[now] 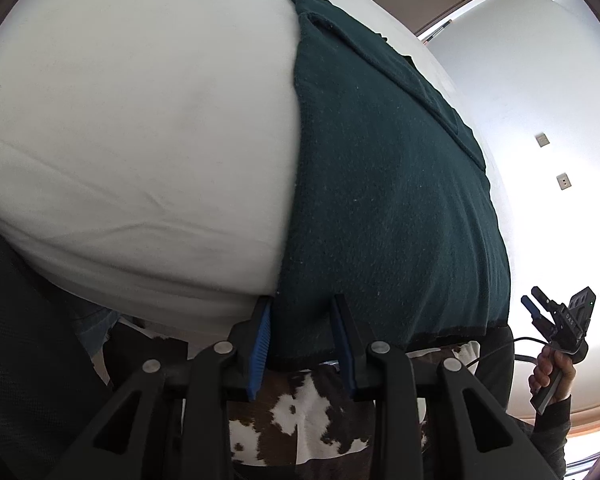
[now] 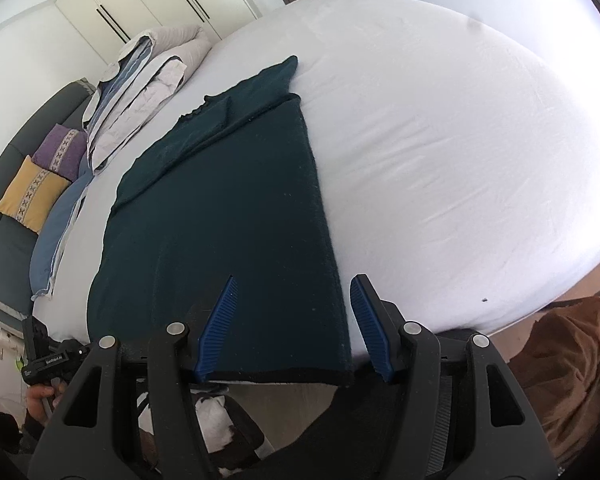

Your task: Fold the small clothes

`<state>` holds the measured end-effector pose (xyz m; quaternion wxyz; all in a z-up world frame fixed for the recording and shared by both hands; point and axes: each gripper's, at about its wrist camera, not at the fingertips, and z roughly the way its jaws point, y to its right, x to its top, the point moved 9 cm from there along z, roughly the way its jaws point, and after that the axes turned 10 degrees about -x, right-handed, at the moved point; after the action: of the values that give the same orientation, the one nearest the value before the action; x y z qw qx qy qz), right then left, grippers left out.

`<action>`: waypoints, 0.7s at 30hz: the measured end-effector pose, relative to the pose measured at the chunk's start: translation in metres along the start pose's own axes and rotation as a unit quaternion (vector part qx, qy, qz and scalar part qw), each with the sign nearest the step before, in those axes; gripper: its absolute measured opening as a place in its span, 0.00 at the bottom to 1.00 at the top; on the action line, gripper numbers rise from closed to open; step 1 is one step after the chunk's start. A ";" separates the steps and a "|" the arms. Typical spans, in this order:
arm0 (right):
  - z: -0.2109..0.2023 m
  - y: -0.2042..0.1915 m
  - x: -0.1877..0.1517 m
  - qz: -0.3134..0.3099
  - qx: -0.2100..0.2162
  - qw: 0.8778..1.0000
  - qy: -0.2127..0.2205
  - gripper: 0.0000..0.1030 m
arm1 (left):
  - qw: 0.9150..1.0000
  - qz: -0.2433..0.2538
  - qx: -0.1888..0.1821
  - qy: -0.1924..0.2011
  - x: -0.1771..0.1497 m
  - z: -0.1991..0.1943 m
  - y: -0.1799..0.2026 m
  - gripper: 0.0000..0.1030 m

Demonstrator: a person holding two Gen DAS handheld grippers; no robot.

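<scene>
A dark green knit garment (image 1: 388, 200) lies flat on a white bed (image 1: 140, 120), folded lengthwise into a long strip, its hem at the near edge. It also shows in the right wrist view (image 2: 228, 216). My left gripper (image 1: 304, 308) is open, its blue-padded fingers straddling the hem's left corner. My right gripper (image 2: 294, 284) is open, its fingers on either side of the hem's right corner; it also appears in the left wrist view (image 1: 540, 304). The left gripper shows in the right wrist view (image 2: 44, 356) too, its jaws hidden.
A folded duvet (image 2: 148, 92) lies at the bed's far left. Purple (image 2: 60, 152) and yellow (image 2: 28, 192) cushions sit on a dark sofa. A cowhide rug (image 1: 300, 420) lies below the bed edge. White wardrobes (image 2: 140, 4) stand behind.
</scene>
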<state>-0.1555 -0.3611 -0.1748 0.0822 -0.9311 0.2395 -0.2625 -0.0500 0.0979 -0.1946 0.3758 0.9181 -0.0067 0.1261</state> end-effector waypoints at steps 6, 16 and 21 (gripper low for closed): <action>0.014 0.013 -0.015 -0.010 -0.010 0.999 -0.047 0.55 | 1.000 0.018 0.014 0.002 0.001 -0.005 0.004 0.07; 0.052 0.014 -0.040 -0.036 -0.035 0.989 -0.142 0.29 | 0.999 0.040 0.012 0.017 0.007 -0.021 0.016 0.07; 0.053 0.022 -0.042 -0.010 -0.009 0.990 -0.140 0.18 | 0.999 0.040 0.014 0.014 0.005 -0.019 0.013 0.07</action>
<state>-0.1679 -0.3585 -0.2452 0.1033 -0.9619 0.2184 -0.1283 -0.0504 0.1020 -0.1712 0.3575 0.9205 -0.0362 0.1537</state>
